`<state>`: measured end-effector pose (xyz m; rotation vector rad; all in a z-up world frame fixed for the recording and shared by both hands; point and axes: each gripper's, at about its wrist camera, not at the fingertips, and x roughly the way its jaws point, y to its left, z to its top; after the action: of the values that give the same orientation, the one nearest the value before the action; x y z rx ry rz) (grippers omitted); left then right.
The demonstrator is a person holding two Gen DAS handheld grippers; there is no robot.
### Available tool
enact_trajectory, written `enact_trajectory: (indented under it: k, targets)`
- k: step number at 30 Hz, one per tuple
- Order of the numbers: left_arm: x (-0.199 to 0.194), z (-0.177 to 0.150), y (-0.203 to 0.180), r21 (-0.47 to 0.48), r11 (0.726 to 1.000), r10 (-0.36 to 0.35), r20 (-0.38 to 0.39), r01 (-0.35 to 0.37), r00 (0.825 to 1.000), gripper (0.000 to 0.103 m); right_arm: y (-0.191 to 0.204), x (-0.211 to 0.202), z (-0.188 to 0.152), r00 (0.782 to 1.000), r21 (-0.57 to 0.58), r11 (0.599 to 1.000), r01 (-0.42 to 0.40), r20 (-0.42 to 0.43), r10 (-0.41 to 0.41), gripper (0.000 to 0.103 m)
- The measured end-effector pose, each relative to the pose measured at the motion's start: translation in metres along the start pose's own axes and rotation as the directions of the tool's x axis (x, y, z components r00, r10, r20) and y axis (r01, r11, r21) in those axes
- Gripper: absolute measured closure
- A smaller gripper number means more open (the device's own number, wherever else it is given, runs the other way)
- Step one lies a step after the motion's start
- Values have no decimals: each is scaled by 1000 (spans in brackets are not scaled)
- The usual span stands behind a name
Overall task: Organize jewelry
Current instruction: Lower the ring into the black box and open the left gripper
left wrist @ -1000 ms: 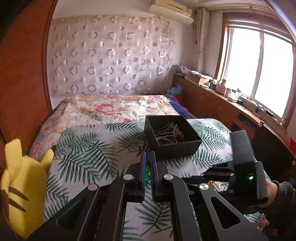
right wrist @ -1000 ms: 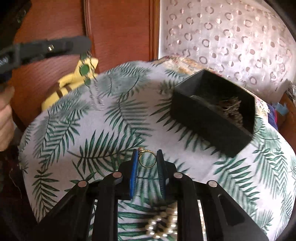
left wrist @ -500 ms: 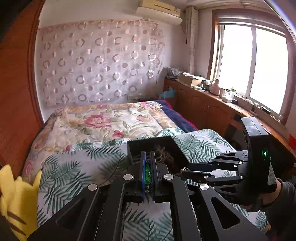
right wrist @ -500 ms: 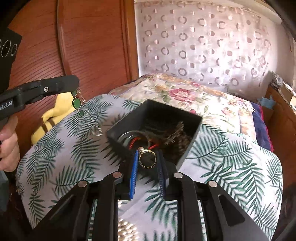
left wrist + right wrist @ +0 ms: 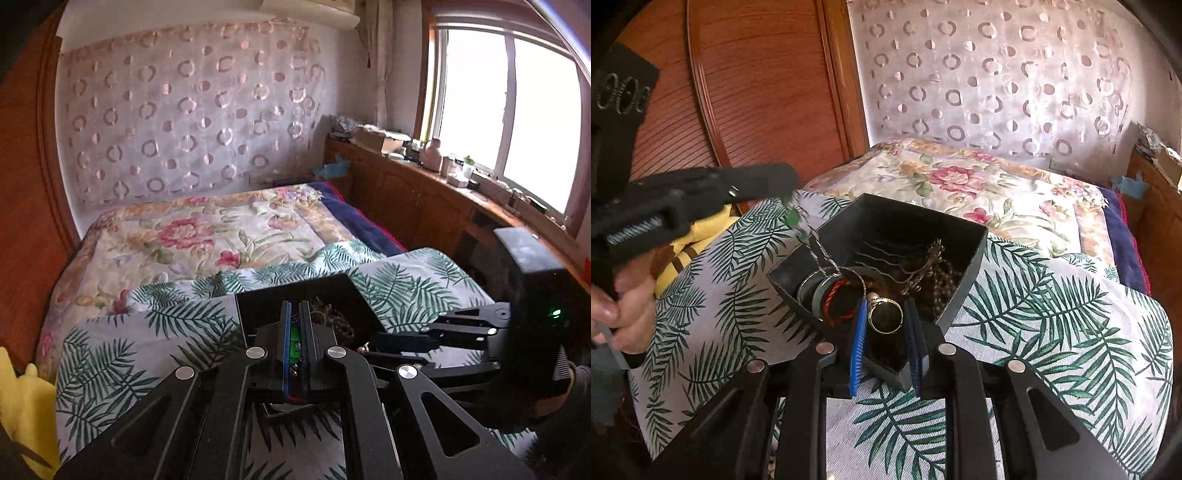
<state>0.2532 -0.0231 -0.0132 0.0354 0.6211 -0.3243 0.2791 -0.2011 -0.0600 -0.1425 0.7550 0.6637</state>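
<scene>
Right wrist view: the right gripper (image 5: 886, 319) pinches a gold ring (image 5: 885, 315) over the black jewelry box (image 5: 964, 273). The left gripper (image 5: 294, 332), nearly closed, clamps a green-beaded chain (image 5: 812, 243) dangling into the box. No legible labels.

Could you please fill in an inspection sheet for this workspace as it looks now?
Surface: fern-print cloth over a floral quilt.
Job's things: black box holding bangles, chains and hairpins; gold ring; green pendant on a chain.
Clutter: yellow plush at the cloth's edge.
Grippers: left claw shut on the pendant; right claw shut on the ring, both over the box.
Cables: nothing seen.
Surroundings: wooden headboard, circle-print curtain, window, cluttered sill.
</scene>
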Motion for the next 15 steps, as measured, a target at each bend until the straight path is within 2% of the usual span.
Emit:
enact_trajectory:
  k: [15]
  targets:
    - [28,-12,3,-8,1000,-9,-54,9,998,99,-5,2,6,1000,13,1000,-9,16,9,78]
